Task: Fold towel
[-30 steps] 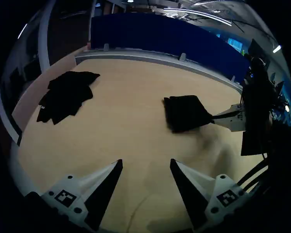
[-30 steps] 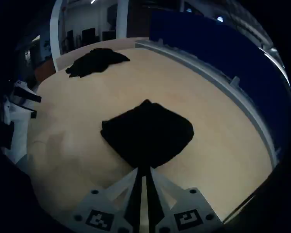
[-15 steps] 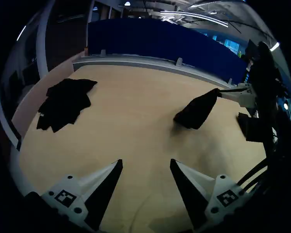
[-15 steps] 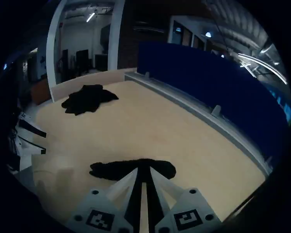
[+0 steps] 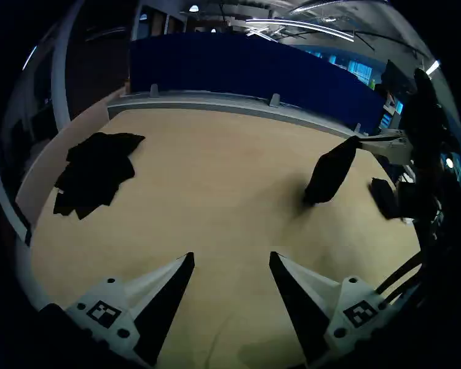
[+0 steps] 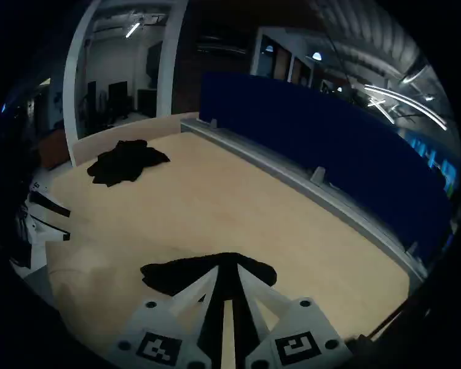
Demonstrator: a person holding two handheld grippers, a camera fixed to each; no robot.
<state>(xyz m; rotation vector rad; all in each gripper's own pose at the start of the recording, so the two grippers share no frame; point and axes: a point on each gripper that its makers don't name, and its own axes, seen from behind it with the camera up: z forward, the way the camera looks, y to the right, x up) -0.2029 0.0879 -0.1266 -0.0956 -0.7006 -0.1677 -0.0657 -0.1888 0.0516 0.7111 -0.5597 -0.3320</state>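
While the left claw [image 5: 230, 255] is idling wide apart above the table [image 5: 218, 184] in the left gripper view, the towel [image 5: 330, 172] is dangling from the right claw [image 5: 361, 142], well beyond. Right gripper view: right claw [image 6: 227, 263] is pinching the towel's [image 6: 169, 275] edge tight; best be lowering slowly, laying folds square.

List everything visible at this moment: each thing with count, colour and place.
Towel: one, black, hanging from the right gripper's shut fingers, over the table's right side in the left gripper view.
Cloth pile: one, black, crumpled on the table's left side in that view.
Table: one, light wood, under both.
Partition: one, dark blue, along the table's far edge.
Left gripper: one, white, fingers open, holding nothing.
Right gripper: one, white, pinching the towel.
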